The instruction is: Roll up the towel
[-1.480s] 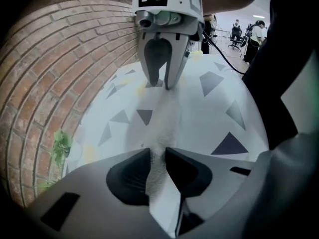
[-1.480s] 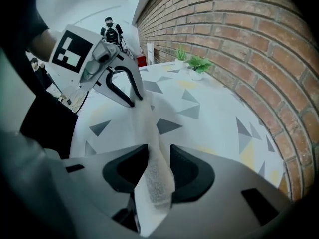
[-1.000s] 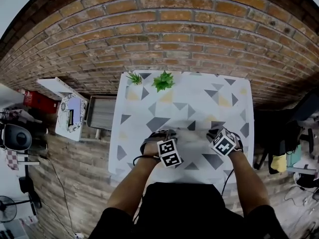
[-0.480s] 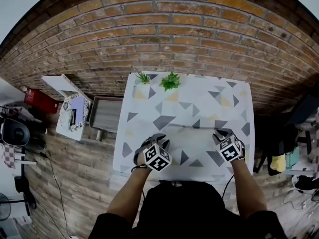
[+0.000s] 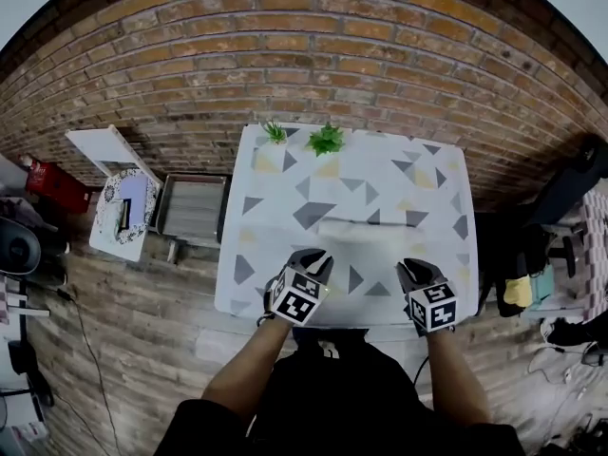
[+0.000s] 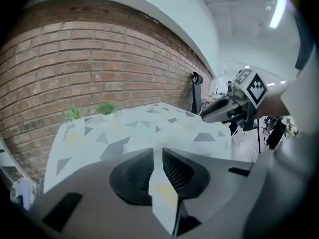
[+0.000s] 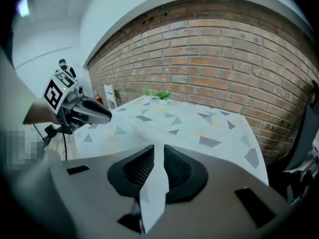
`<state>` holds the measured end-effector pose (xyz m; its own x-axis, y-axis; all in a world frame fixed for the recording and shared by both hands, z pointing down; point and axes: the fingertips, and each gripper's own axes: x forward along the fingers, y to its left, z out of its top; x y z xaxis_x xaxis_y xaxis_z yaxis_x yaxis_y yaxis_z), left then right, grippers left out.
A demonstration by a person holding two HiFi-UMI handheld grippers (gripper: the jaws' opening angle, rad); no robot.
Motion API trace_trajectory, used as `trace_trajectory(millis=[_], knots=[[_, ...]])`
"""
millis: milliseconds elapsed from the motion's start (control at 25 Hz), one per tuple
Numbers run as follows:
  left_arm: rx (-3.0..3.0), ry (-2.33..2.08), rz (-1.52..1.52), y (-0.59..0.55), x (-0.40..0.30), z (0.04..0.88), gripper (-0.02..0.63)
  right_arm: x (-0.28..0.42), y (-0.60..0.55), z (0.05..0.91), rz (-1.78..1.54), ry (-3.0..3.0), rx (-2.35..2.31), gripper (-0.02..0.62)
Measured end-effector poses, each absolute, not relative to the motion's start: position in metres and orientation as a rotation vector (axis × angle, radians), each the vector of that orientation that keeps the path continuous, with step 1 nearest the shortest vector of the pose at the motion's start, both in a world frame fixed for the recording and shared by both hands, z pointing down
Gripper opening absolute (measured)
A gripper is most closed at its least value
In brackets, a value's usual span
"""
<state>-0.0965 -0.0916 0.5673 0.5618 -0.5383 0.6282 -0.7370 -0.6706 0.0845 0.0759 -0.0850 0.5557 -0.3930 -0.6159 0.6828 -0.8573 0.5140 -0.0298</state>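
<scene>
The table [image 5: 285, 218] in front of me wears a white cloth scattered with grey and yellow triangles, and it stands on a brick-patterned floor against a brick wall [image 5: 304, 74]. Nearest to me, my forearms reach in over the near edge. My left gripper [image 5: 313, 256] hangs above the cloth left of centre and my right gripper [image 5: 409, 267] above the near right part, the two well apart. Each pair of jaws has just been closing and now stands with only a narrow slit between the pads. In both gripper views nothing but the cloth shows through that slit, so I hold nothing. Just beyond my fingertips lies the towel [image 5: 367, 232]. It is a pale, slim roll stretched left to right across the middle of the table, a little to the right, flat on the cloth and clear of both grippers. In the right gripper view it reads only as a low pale ridge. At the far edge stand two small green plants [image 5: 326, 141], side by side before the wall. A second ago my grippers were closer together and down at the towel. Since then both have drawn back towards me and spread wider, and the roll lies free.
</scene>
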Motion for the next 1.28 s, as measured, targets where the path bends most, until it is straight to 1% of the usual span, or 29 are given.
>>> trace_trajectory(millis=[120,280,400,560,680,920,1080,1280], knots=[[2.462,-1.044,0.76,-0.079,-0.095,0.561,0.061,0.075,-0.054,0.546,0.546,-2.182,1.222,0.058],[2.44,-1.114,0.648,-0.062,-0.099,0.541,0.038,0.081,-0.023,0.538,0.559,-2.195,1.228,0.017],[2.442,-1.201,0.584,-0.052,-0.103,0.527,0.021,0.079,-0.014,0.525,0.532,-2.253,1.225,0.017],[2.504,-1.227,0.556,-0.03,-0.09,0.503,0.018,0.077,-0.007,0.495,0.39,-2.364,1.189,0.015],[2.542,-1.229,0.556,-0.005,-0.075,0.481,0.018,0.079,0.013,0.473,0.342,-2.449,1.139,0.017],[2.594,-1.231,0.399,0.062,-0.03,0.43,0.018,0.104,0.069,0.446,0.454,-2.616,1.075,0.017],[2.675,-1.233,0.451,0.094,-0.005,0.415,0.018,0.112,0.093,0.443,0.56,-2.673,1.047,0.015],[2.523,-1.168,0.152,0.08,-0.001,0.387,0.018,0.125,0.096,0.421,0.493,-2.72,1.073,0.015]])
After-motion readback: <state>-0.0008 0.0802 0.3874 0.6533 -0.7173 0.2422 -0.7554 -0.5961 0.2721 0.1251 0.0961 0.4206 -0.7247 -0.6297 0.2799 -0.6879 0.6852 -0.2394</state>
